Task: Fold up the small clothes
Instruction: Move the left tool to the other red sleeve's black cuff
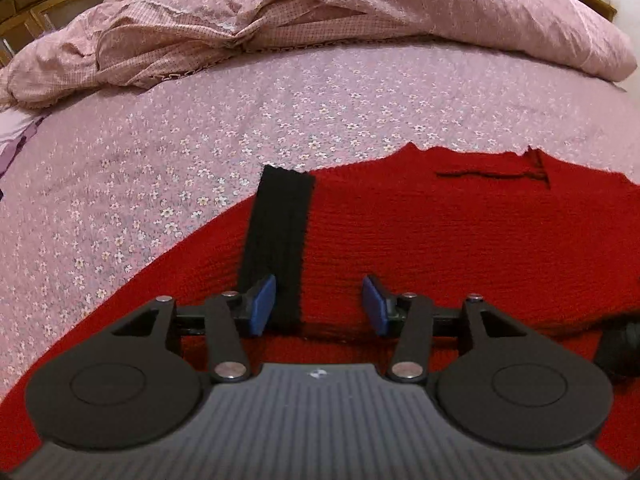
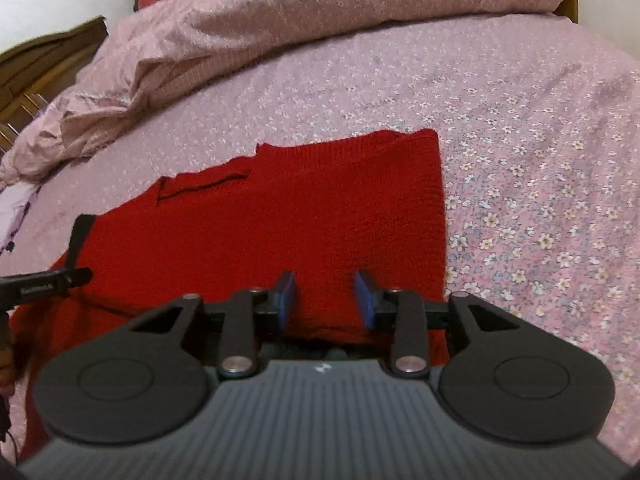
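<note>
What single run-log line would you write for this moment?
stage: fold laid down | red knit garment: flat on floral bedsheet | left gripper: open, over black band | right gripper: open

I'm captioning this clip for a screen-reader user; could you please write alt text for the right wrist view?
A red knitted garment lies folded flat on a pink floral bedsheet, with the right gripper hanging open over its near edge, blue pads apart and holding nothing. A rumpled pink quilt is heaped at the far side of the bed.
</note>
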### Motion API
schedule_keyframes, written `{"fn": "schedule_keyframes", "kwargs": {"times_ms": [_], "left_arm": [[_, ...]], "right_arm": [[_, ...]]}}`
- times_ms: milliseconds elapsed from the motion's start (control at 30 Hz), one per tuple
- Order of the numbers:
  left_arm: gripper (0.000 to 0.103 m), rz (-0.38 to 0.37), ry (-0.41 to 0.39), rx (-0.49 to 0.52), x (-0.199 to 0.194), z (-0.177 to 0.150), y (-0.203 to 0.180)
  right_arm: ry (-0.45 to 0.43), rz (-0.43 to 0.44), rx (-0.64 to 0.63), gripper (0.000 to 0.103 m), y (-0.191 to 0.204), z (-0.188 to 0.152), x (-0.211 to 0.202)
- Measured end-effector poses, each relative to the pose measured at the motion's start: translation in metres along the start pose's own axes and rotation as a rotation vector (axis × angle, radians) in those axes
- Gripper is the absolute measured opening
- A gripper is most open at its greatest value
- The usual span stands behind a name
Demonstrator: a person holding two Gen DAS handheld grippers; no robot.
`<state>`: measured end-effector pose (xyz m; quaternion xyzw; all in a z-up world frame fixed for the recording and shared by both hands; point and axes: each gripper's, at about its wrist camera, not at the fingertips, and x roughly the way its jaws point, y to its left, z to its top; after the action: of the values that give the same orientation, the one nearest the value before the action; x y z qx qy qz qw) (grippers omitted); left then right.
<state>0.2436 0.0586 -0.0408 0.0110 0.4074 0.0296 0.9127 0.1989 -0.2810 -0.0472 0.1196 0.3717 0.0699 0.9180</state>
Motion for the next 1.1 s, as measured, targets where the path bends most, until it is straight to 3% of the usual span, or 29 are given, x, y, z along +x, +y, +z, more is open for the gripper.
{"fn": "schedule_keyframes", "kwargs": {"times_ms": [267, 400, 733, 1100], "left_arm": [[0.056, 0.022, -0.001, -0.03, -0.013, 0.002, 0.002], [0.064, 0.043, 0.0, -0.068, -0.029, 0.0, 0.008], [0.067, 0.105, -0.035, -0.096, -0.078, -0.016, 0.033], [0.068, 0.167, -0.027, -0.196, -0.12, -0.05, 0.073]], "right_arm": [[-0.031, 0.005, 0.009, 0.04, -0.001, -0.005, 0.0], [-0.019, 0.023, 0.015, 0.051, 0.002, -0.003, -0.003], [-0.044, 0.022, 0.015, 0.053, 0.01, -0.007, -0.037], [-0.075, 0.033, 0.01, 0.054, 0.012, -0.017, -0.071]]}}
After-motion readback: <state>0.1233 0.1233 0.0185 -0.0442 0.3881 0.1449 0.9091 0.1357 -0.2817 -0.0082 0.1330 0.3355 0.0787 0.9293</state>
